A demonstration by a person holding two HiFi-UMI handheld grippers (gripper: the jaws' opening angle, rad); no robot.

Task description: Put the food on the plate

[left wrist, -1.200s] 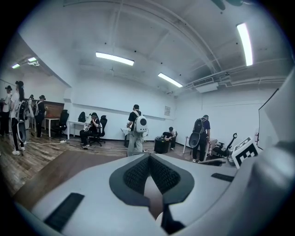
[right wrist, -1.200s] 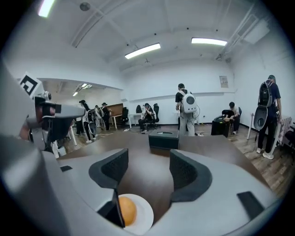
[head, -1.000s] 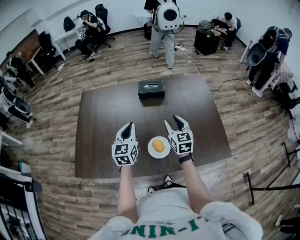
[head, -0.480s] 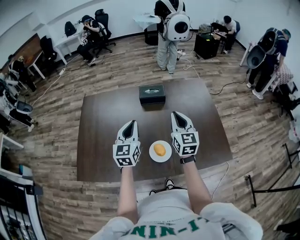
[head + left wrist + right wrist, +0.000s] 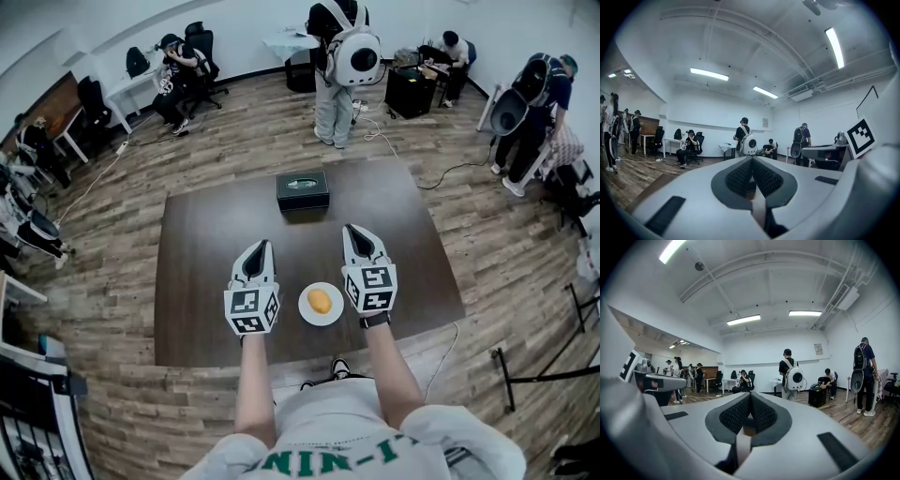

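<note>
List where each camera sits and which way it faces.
Head view: on the person's head, steeply down at table, plate; forearms, left gripper, right gripper show.
Left gripper view: rides left gripper, faces forward, level; own shut jaws.
Right gripper view: likewise on right gripper; shut jaws.
Shared: both gripper views see the backpack wearer.

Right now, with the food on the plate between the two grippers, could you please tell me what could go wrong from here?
1. The plate lies close to the near edge of the table, flanked by the left gripper and the right gripper, both shut and empty. A sideways bump could push it toward that edge.
2. The food is rounded and sits loose on the plate, so a knock might roll it off.
</note>
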